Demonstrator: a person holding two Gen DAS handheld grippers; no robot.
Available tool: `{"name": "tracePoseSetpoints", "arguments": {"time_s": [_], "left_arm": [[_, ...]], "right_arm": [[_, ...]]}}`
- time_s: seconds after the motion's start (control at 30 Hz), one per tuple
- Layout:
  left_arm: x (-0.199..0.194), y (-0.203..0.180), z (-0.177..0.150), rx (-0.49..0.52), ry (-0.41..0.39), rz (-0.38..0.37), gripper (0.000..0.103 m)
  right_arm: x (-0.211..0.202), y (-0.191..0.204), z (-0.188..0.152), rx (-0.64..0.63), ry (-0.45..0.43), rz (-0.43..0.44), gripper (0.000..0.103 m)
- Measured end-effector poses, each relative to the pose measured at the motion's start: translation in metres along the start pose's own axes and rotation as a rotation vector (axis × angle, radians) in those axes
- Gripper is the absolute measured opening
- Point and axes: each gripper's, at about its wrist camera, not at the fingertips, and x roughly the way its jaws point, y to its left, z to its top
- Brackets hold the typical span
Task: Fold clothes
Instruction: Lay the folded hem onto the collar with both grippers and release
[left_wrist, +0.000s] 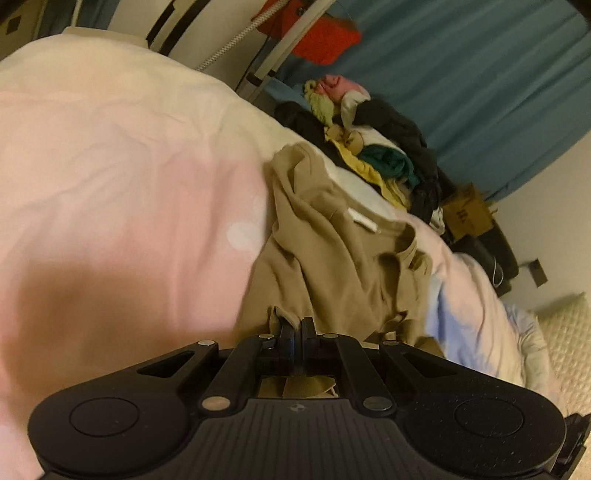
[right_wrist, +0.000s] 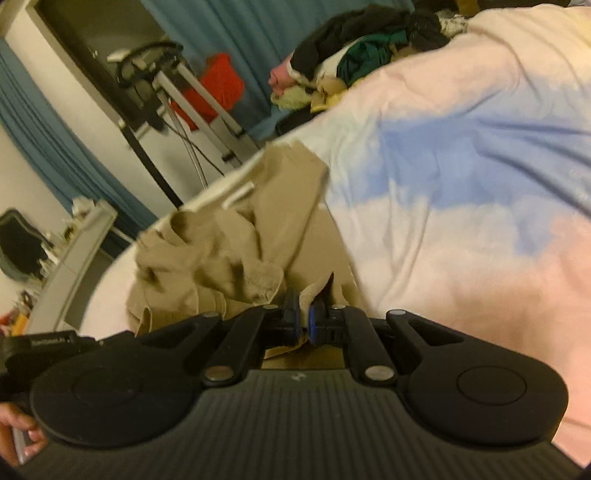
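- Tan garment (left_wrist: 332, 254): white neck label (left_wrist: 362, 220), text unreadable;
- Left gripper (left_wrist: 297, 326), right gripper (right_wrist: 304, 306): each clamped on tan fabric;
- Clothes pile (left_wrist: 376, 147) far on pastel bedcover (left_wrist: 129, 166).

Tan garment (left_wrist: 332, 251) crumpled (white label showing).

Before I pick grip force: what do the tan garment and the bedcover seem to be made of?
Tan garment: looks like soft matte knit, perhaps cotton jersey; it bunches in limp rounded folds, and a white neck label shows. Both grippers are shut on it. Bedcover: thin woven fabric, probably cotton, matte, with fine creases and printed pastel patches.
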Motion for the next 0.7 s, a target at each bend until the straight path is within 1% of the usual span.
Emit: {"name": "tracePoseSetpoints", "arguments": {"time_s": [0.07, 0.1, 0.13, 0.17, 0.2, 0.23, 0.27, 0.3, 0.4, 0.47, 0.5, 0.53, 0.57, 0.6, 0.7], "left_arm": [[-0.003, 0.000, -0.001, 0.022, -0.005, -0.010, 0.005], [-0.005, -0.001, -0.002, 0.036, -0.009, -0.011, 0.008], [-0.009, -0.003, -0.004, 0.052, -0.014, -0.006, 0.012], [-0.014, -0.006, -0.007, 0.073, -0.019, 0.000, 0.023], [-0.020, -0.010, -0.010, 0.100, -0.023, 0.006, 0.034], [-0.027, -0.014, -0.015, 0.127, -0.026, 0.013, 0.039], [-0.035, -0.018, -0.021, 0.154, -0.027, 0.021, 0.047], [-0.042, -0.022, -0.027, 0.178, -0.024, 0.027, 0.049], [-0.065, -0.035, -0.048, 0.233, -0.009, 0.069, 0.051], [-0.081, -0.040, -0.064, 0.235, 0.005, 0.087, 0.052], [-0.090, -0.042, -0.072, 0.224, 0.014, 0.086, 0.052], [-0.098, -0.042, -0.081, 0.204, 0.024, 0.076, 0.053], [-0.106, -0.041, -0.091, 0.178, 0.033, 0.064, 0.055], [-0.113, -0.038, -0.101, 0.140, 0.042, 0.052, 0.059], [-0.123, -0.024, -0.130, 0.004, 0.108, 0.001, 0.059]], "right_arm": [[0.000, 0.000, -0.002, -0.013, 0.009, -0.001, 0.010], [-0.003, 0.001, -0.002, -0.018, 0.010, -0.001, 0.012], [-0.006, 0.002, -0.002, -0.023, 0.011, -0.001, 0.016], [-0.009, 0.003, -0.002, -0.028, 0.012, -0.001, 0.020], [-0.013, 0.005, -0.002, -0.035, 0.012, -0.002, 0.031], [-0.020, 0.008, -0.003, -0.051, 0.002, -0.004, 0.046], [-0.030, 0.011, -0.004, -0.064, -0.016, 0.000, 0.055], [-0.042, 0.012, -0.007, -0.064, -0.034, 0.010, 0.068], [-0.075, 0.016, -0.017, -0.061, -0.082, 0.040, 0.069], [-0.082, 0.014, -0.030, -0.010, -0.060, 0.060, 0.068], [-0.086, 0.012, -0.037, 0.015, -0.050, 0.070, 0.059], [-0.089, 0.011, -0.044, 0.040, -0.039, 0.080, 0.047], [-0.093, 0.010, -0.050, 0.066, -0.028, 0.090, 0.043], [-0.096, 0.009, -0.057, 0.091, -0.018, 0.100, 0.040], [-0.107, 0.005, -0.077, 0.166, 0.014, 0.130, 0.039]]}}
